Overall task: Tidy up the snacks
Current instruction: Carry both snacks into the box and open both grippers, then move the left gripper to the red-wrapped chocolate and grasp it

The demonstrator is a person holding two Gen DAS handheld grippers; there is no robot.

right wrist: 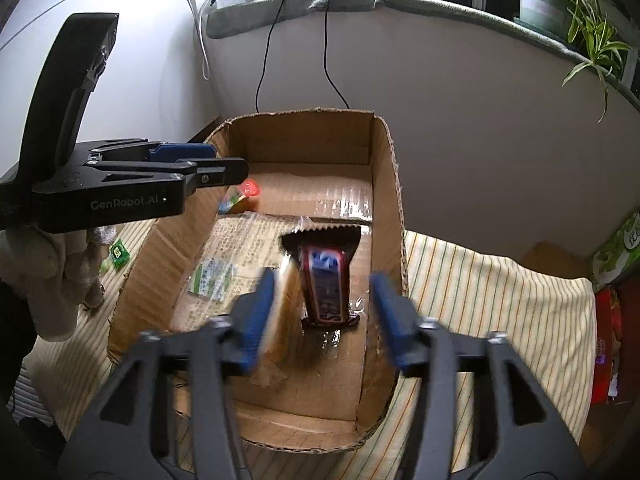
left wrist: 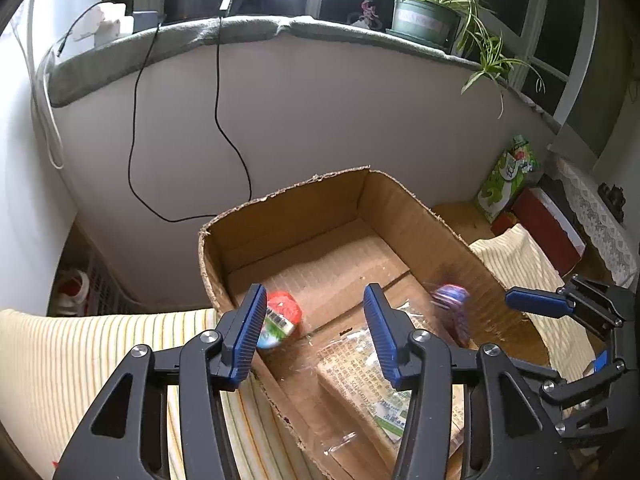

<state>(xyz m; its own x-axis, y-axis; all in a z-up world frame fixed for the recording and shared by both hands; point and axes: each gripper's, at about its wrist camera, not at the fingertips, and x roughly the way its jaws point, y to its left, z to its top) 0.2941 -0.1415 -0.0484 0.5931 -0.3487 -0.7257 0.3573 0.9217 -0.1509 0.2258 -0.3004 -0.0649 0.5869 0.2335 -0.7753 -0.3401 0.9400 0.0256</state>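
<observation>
- Our left gripper (left wrist: 316,332) hangs over the near left corner of the cardboard box (left wrist: 420,216), jaws apart with nothing between the pads.
- A small red-and-green snack (left wrist: 280,318) lies on the box floor beside its left finger.
- Our right gripper (right wrist: 324,320) stands wide, pads touching nothing; the dark red chocolate bar (right wrist: 324,280) sits in the box between and beyond its fingers, blurred.
- A clear-wrapped packet (right wrist: 236,256) lies flat beneath.
- The box rests on a striped cloth (right wrist: 480,280).

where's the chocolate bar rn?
Right wrist view: the chocolate bar is in the cardboard box, near its right wall, on the clear-wrapped packet, just ahead of the open right gripper.
</observation>
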